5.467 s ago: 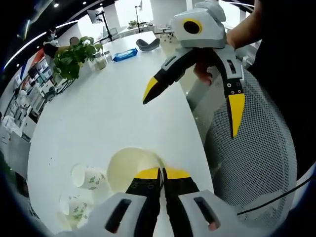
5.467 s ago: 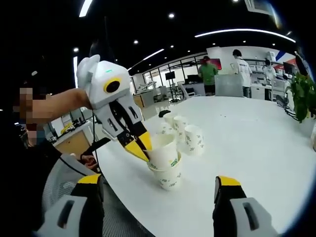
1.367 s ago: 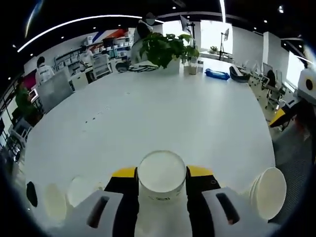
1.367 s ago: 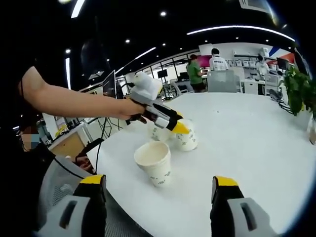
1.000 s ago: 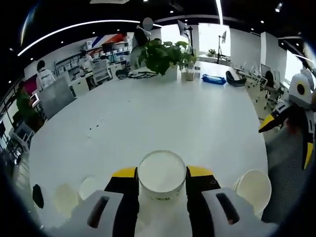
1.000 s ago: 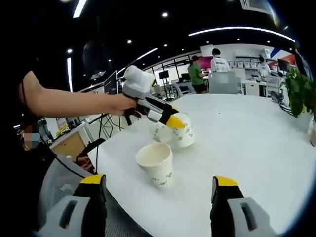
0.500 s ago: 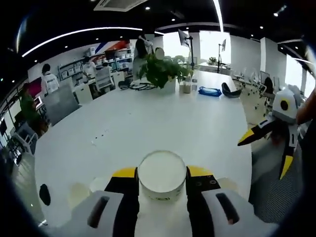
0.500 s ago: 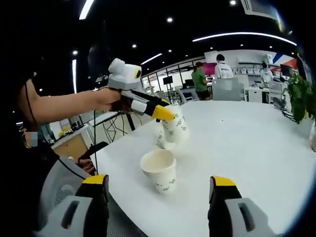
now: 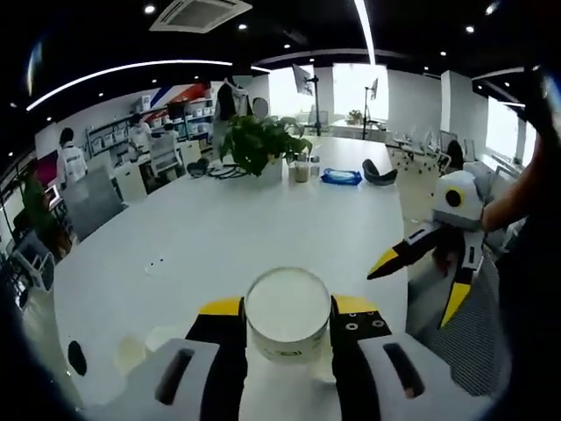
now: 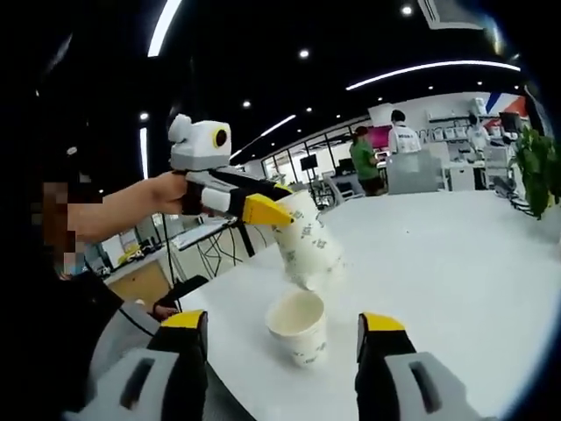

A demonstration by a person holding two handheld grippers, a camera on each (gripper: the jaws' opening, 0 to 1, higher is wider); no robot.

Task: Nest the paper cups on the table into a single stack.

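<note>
The large white oval counter (image 9: pixel 263 228) spreads across the middle of the left gripper view and runs from lower left to the right edge of the right gripper view (image 10: pixel 456 254). A leafy green potted plant (image 9: pixel 257 145) stands on it in the upper centre of the left gripper view, with a blue packet (image 9: pixel 339 176) just to the right of it.

The left tongs (image 9: pixel 287 309), grey with yellow tips, rise from the bottom centre of the left gripper view and pinch a white paper cup (image 9: pixel 287 314) by its sides, mouth toward the camera. In the right gripper view those tongs (image 10: pixel 263 207) enter from the left, held by a hand (image 10: pixel 165 193), and the patterned cup (image 10: pixel 307 239) hangs tilted in the air, above and slightly behind a second white paper cup with green print (image 10: pixel 300 326) standing upright on the counter in the lower centre.

The right tongs (image 10: pixel 282 338) stand spread wide at the bottom of the right gripper view, gripping nothing; in the left gripper view they (image 9: pixel 419 281) appear at the right edge, also spread.

Another pale cup (image 9: pixel 130 353) lies dim in the lower left of the left gripper view.
</note>
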